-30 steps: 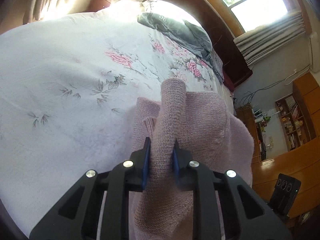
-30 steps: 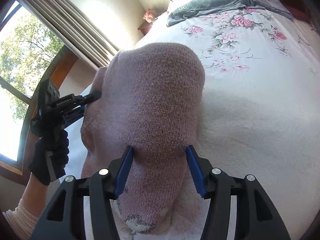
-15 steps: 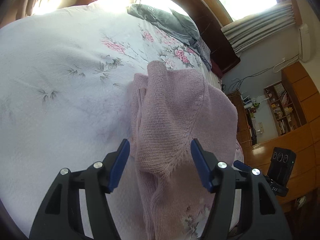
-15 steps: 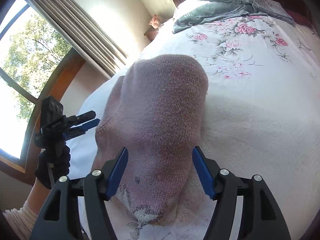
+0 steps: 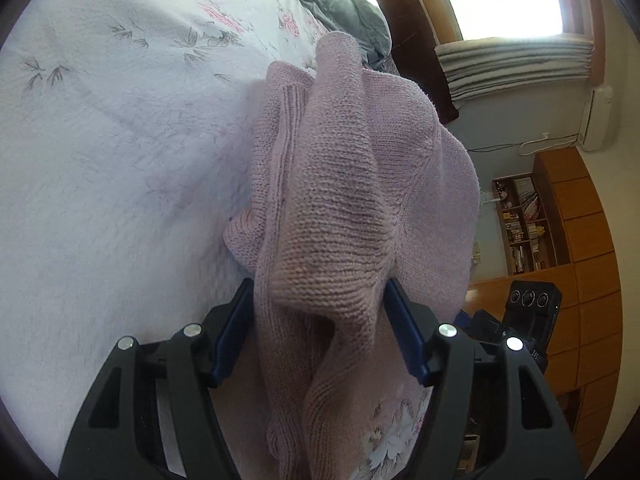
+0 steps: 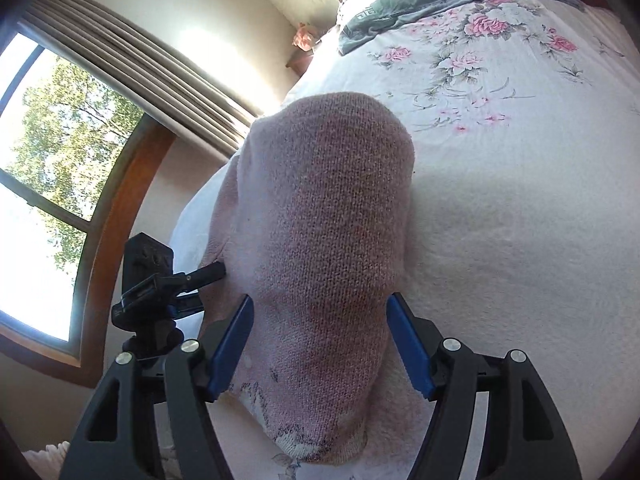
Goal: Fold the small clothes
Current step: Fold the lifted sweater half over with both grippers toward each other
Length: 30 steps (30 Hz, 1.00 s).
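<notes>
Having let go a moment ago, both the left claw [image 5: 318, 330] and right claw [image 6: 320, 344] are gaping wide around the pink sweater [image 5: 352, 184], now lying bunched on the bed [image 5: 100, 160] toward twelve o'clock, ready for regrasping.

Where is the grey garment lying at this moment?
The grey garment lies at the far end of the floral bedspread, near the headboard, well beyond the pink knit sweater; both wrist views show it.
</notes>
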### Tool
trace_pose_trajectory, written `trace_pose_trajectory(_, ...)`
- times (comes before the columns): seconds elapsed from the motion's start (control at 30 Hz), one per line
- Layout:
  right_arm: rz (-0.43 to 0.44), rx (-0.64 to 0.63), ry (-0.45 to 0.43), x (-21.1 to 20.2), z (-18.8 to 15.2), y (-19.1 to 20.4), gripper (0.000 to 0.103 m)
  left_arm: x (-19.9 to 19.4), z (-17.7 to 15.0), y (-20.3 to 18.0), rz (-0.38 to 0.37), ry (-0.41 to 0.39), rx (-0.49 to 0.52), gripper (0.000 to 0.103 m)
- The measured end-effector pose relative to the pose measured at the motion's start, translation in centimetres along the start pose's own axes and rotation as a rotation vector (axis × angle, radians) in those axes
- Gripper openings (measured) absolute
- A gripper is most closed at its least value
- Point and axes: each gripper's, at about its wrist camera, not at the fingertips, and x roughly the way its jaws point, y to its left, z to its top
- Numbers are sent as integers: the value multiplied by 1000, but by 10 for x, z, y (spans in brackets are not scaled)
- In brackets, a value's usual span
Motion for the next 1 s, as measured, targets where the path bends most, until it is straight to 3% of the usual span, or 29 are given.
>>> trace_pose_trajectory(0.07, 18, 12, 7, 6, 3, -3, 71, 9, 5, 0, -42, 3, -11, 65)
trace_pose_trajectory(0.23, 30, 49, 13, 25, 9, -13, 86, 36, 12, -14, -92, 68, 44, 83)
trace_pose_trajectory(0.37, 141, 145, 53, 52, 9, -32, 92, 43, 11, -14, -97, 84, 52, 85)
trace_pose_trajectory(0.47, 184, 162, 32, 59, 9, -35, 91, 41, 6, -12, -72, 69, 54, 70)
trace_pose_trajectory(0.53, 176, 142, 33, 59, 9, -29, 84, 39, 1, -8, -86, 59, 42, 51)
trace_pose_trajectory(0.6, 201, 136, 29, 54, 8, -26, 72, 36, -3, -7, -127, 53, 18, 43)
trace_pose_trajectory(0.77, 273, 151, -2, 26, 2, -25, 66, 35, -20, -24, -228, 42, 1, 39)
trace_pose_trajectory(1.0, 314, 126, -58, -64, -16, -43, 66, 54, -61, -102, -300, 95, 87, 39)
